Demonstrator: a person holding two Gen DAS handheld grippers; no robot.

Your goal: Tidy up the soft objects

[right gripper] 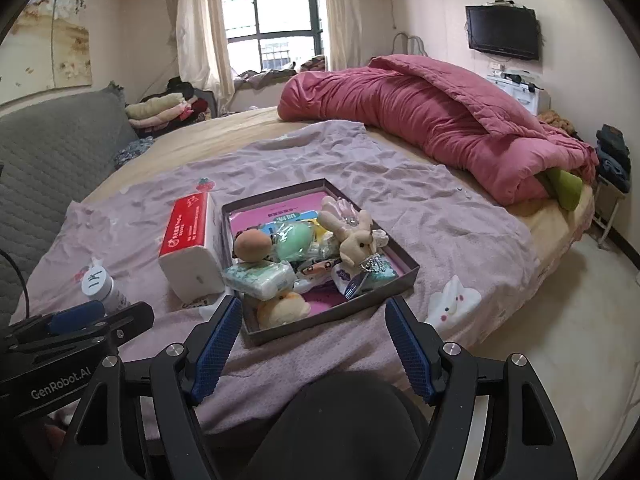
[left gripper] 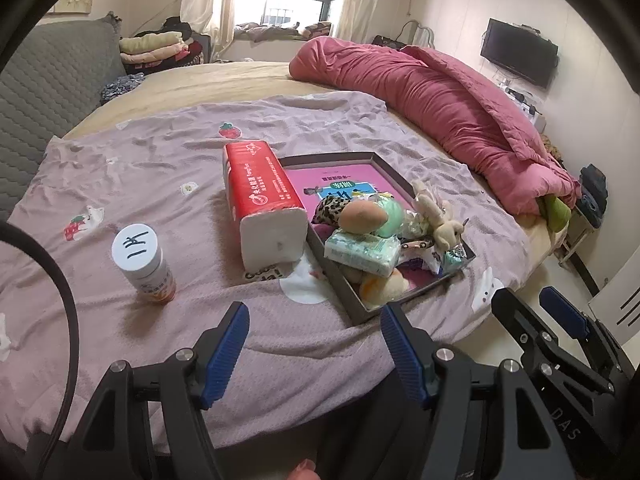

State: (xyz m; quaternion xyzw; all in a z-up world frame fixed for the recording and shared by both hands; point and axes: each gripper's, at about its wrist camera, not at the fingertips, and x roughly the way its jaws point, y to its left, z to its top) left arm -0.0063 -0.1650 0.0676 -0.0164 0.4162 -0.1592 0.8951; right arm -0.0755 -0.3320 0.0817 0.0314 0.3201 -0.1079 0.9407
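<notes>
Blue ribbed pads line both tools. Left gripper [left gripper: 314, 354]: jaws spread wide, nothing between them, low centre of its own view over the mauve blanket [left gripper: 160, 168]. Right gripper [right gripper: 316, 346]: jaws also spread, empty, low centre of its view; its tips frame the near edge of the tray [right gripper: 332, 316] without touching it. Each tool shows at the other view's edge, partly cut off.

Dark rounded shape at the bottom of the right view, between the gripper arms; cannot tell what it is.

Tray: shallow, dark-walled, pink printed sheet lining the floor, sitting on the blanket mid-frame. Inside, piled toward the near left corner: brown round plush [right gripper: 252, 245], mint-green soft ball [right gripper: 294, 244], beige stuffed animal [right gripper: 356, 240], pale green tissue pack [right gripper: 260, 278] lying on top, yellow plush [right gripper: 282, 310] at the near wall, partly under the pack. Small wrapped packets lie under and between these; too jumbled to name. Leopard-print item [left gripper: 330, 204] shows only in the left view, mostly hidden.

Outside the tray: red-and-white tissue brick [left gripper: 264, 200] just beside its left wall; white-capped bottle [left gripper: 144, 266] upright, further left, well apart.

Pink quilt [right gripper: 420, 116] heaped upper right.
</notes>
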